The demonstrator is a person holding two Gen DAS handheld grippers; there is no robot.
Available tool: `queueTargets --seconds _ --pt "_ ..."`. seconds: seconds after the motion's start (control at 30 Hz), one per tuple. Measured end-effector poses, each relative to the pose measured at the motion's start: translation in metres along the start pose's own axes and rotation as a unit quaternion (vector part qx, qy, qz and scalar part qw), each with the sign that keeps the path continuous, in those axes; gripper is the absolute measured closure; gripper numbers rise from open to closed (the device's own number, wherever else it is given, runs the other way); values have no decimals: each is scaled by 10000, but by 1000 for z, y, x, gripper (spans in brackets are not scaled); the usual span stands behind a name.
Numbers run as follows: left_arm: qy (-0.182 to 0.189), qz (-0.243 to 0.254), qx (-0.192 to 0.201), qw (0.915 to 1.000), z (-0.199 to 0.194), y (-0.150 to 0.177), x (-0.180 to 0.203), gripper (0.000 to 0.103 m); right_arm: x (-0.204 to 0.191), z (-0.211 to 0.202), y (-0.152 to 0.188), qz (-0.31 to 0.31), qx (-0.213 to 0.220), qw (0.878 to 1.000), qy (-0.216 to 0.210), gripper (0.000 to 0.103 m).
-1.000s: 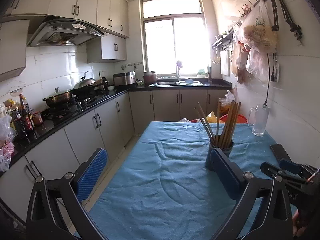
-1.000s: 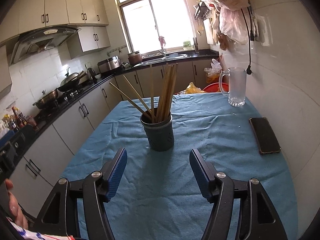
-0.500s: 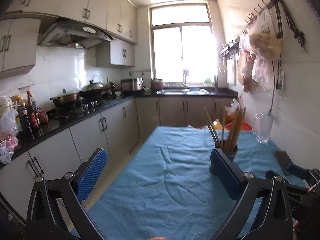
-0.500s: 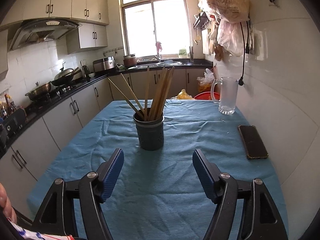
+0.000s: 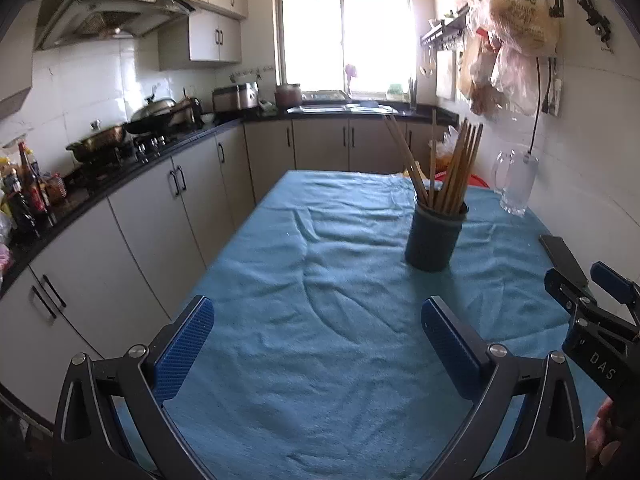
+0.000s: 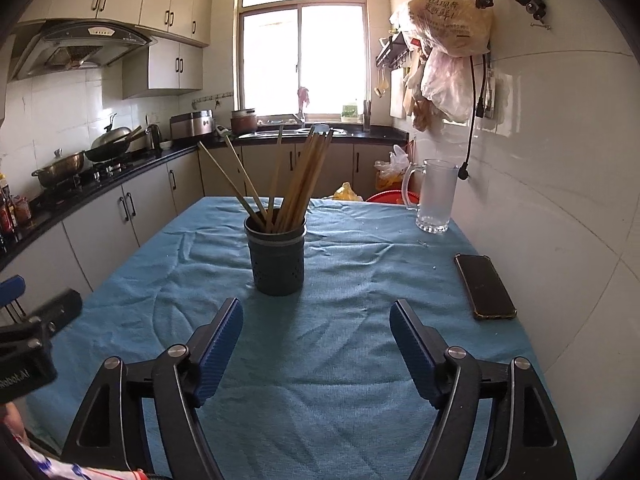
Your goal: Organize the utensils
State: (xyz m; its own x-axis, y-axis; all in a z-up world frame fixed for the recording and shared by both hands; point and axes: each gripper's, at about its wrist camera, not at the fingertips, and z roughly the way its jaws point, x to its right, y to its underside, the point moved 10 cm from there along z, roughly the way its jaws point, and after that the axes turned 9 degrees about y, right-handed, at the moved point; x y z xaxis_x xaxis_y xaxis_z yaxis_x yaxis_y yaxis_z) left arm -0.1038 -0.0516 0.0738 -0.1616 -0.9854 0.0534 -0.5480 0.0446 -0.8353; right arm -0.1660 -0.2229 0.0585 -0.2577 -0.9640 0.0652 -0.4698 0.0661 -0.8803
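In front of the chopstick holder [image 6: 279, 256], the right tool [image 6: 316, 346] is seen opening, empty, aligned for approach; the left tool [image 5: 318, 352] is held open, empty.

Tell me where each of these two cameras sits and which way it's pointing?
Left wrist: on the left gripper, facing along the table toward the window; its open fingers show, with the right gripper at the right edge.
Right wrist: on the right gripper, jaws opening, empty; holder straight ahead.
Shared: holder, chopsticks, glass mug, phone, blue cloth.
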Motion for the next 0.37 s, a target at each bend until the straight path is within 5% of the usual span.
queueTargets --seconds 0.37 --pt "231 -55 -445 9987 26 17 6 0 -11 22 20 -124 -385 9991 -146 22"
